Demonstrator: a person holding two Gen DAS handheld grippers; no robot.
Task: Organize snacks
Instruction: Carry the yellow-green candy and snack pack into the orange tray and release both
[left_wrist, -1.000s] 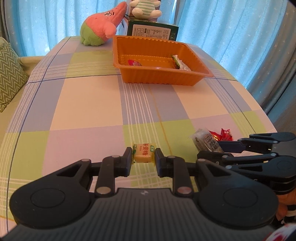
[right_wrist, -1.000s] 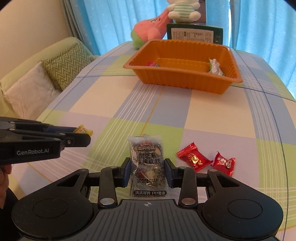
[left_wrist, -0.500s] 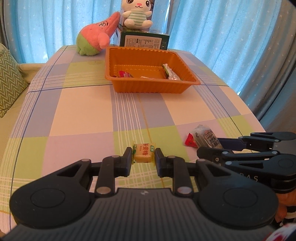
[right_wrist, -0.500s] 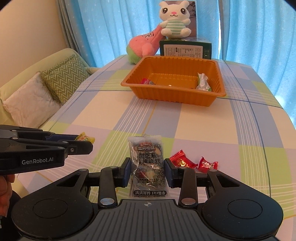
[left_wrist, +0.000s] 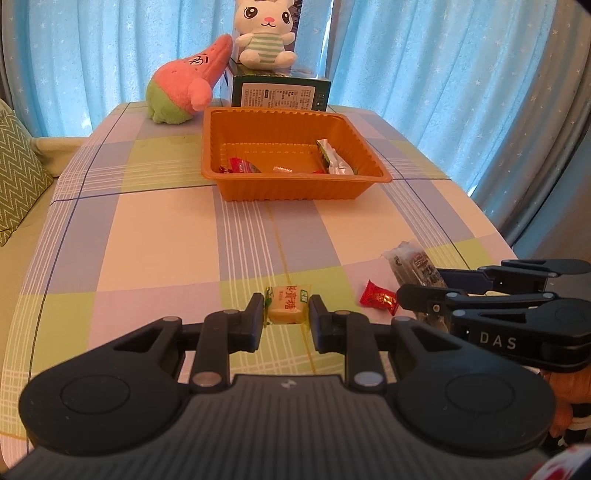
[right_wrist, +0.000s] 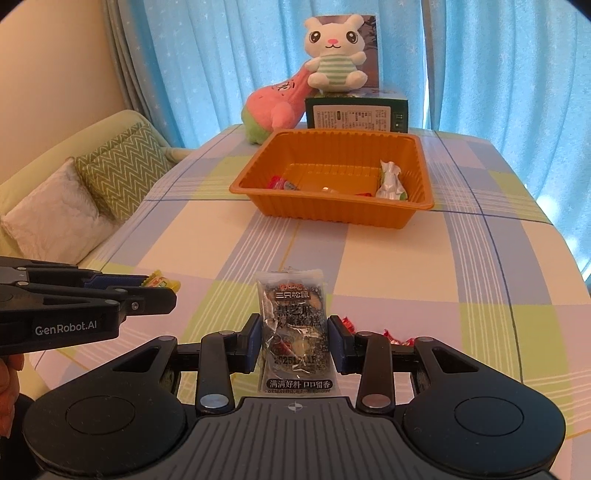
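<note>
Between the left gripper's (left_wrist: 286, 317) nearly closed jaws sits a yellow candy (left_wrist: 287, 304), clamped and clear of the checked tablecloth (left_wrist: 147, 236). Just beside it, the right gripper (right_wrist: 293, 345) pinches a dark snack packet (right_wrist: 293, 325) upright, jaws partly open around it. Two red candies (left_wrist: 378, 298) lie on the cloth below. Further off, the orange tray (right_wrist: 332, 210) holds several wrapped snacks.
</note>
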